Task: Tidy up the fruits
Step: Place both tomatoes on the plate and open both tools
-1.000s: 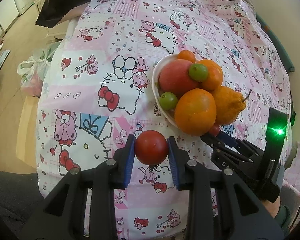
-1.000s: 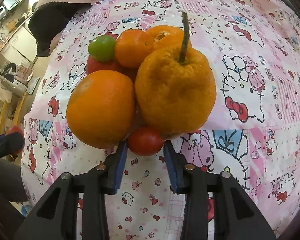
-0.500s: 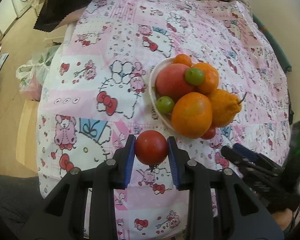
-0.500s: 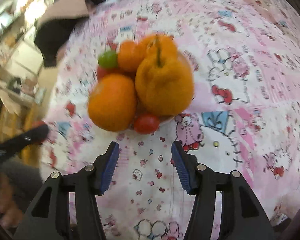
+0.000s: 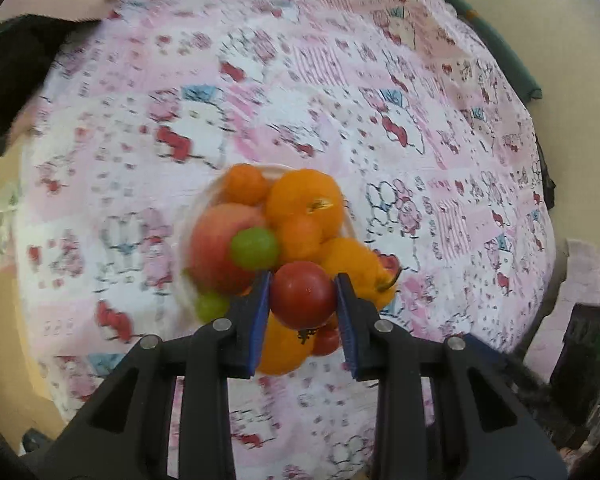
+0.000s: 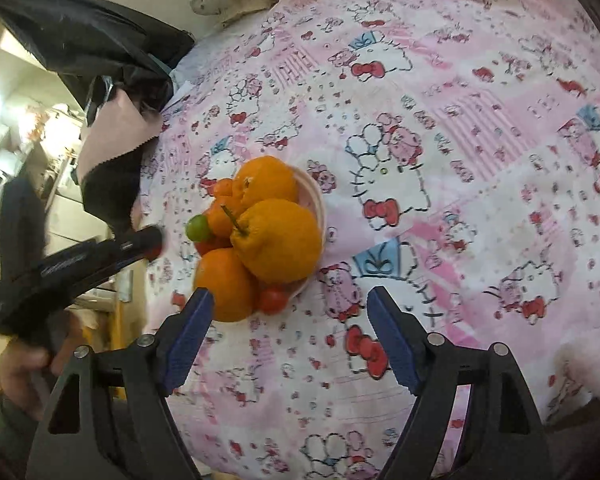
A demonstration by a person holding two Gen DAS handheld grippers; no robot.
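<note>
While the left tool [image 5: 302,306] clamps a glossy, round red tomato [image 5: 302,295] above the piled fruit bowl [image 6: 315,200] on the pink cartoon-print cloth [image 6: 440,128], the right tool [image 6: 288,330] sits nearer the camera than the bowl, jaws opening, nothing between them.

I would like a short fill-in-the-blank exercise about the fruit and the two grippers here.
1. The left gripper is shut on a red ____.
2. The fruit is piled in a white ____.
3. Between the right gripper's fingers there is ____.
4. The tablecloth is mostly white and ____.

Missing words: tomato; bowl; nothing; pink
</note>
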